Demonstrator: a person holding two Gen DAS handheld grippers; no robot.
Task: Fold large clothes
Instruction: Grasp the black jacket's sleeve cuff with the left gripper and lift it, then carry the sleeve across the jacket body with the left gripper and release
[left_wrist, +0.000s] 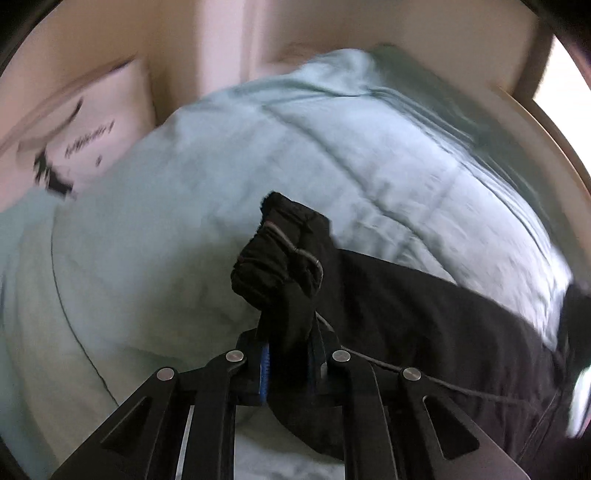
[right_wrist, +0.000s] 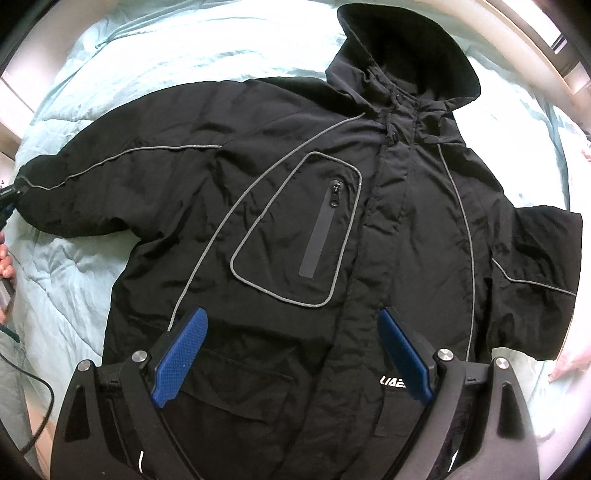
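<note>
I am clamping the left gripper (left_wrist: 286, 354) on the cuff of the black hooded nylon jacket (right_wrist: 295, 206), lying spread on the pale green quilted bed (right_wrist: 74, 280). The right gripper (right_wrist: 291, 354) is hovering, jaws apart. I'm judging a taut, level carry across the chest is best.

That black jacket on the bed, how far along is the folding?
Barely begun. Done: the black jacket lies spread face up on the pale blue duvet, hood at the top. In hand: the left gripper is shut on the cuff of one sleeve. The right gripper hangs open above the hem. Left: both sleeves and the body remain unfolded.
</note>
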